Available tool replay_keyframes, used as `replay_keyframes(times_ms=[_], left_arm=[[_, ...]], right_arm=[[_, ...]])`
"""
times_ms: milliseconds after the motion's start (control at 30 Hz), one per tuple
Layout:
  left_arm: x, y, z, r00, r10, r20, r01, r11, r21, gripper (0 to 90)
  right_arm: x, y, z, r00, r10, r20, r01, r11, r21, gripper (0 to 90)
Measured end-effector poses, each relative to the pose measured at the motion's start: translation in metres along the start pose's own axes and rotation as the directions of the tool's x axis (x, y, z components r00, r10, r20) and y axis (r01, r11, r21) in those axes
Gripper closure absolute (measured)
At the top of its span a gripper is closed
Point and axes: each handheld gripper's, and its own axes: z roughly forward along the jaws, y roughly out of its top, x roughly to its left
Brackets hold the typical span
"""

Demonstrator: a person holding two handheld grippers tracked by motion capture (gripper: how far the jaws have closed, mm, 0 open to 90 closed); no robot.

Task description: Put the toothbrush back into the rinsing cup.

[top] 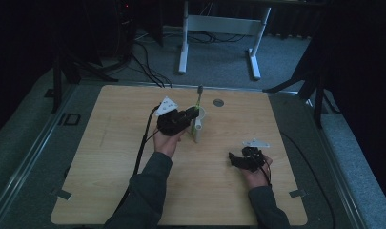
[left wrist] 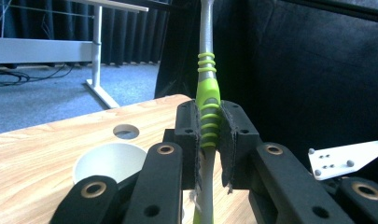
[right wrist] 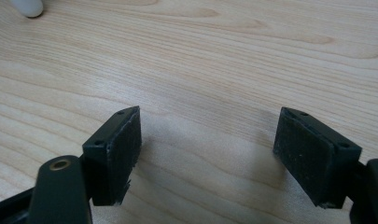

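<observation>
Left gripper (top: pixel 193 113) out over the middle of the table (top: pixel 109 191), clamped tight on a toothbrush (left wrist: pixel 208 100) with a green and grey handle. Fingers (left wrist: pixel 189 135) pressed in from both sides on the ribbed green grip, handle standing upright between them. Toothbrush (top: pixel 198 98) held right above a white cup (top: pixel 198 125), lower end seemingly down inside it, top poking up toward the far edge. Cup (left wrist: pixel 109 161) seen from the left gripper view just left of the fingers, open mouth up. Small round hole (top: pixel 218 102) in the table a little beyond and right of the cup. Right gripper (top: pixel 232 157) low at the near right, well apart from the cup, pointing left. Its fingers (right wrist: pixel 123 149) spread wide, bare wood between them, gripping nothing.
</observation>
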Motion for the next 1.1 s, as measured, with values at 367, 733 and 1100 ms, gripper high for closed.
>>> replay_keyframes(times_ms=[367, 733, 1100], left_arm=[[-0.002, 0.006, 0.004, 0.9998, 0.016, 0.008, -0.016, 0.9999, -0.001, 78.8], [0.0, 0.007, 0.007, 0.9999, 0.016, 0.003, -0.016, 0.9998, -0.007, 78.8], [-0.001, 0.014, 0.01, 0.9996, 0.027, 0.006, -0.027, 0.9994, -0.02, 78.8]], right_arm=[[0.0, 0.0, 0.0, 1.0, 0.0, -0.001, 0.0, 1.0, 0.0, 22.9], [0.0, 0.0, 0.0, 1.0, 0.0, -0.002, 0.0, 1.0, 0.0, 22.9], [0.0, 0.001, 0.0, 1.0, -0.001, -0.003, 0.001, 1.0, 0.0, 22.8]])
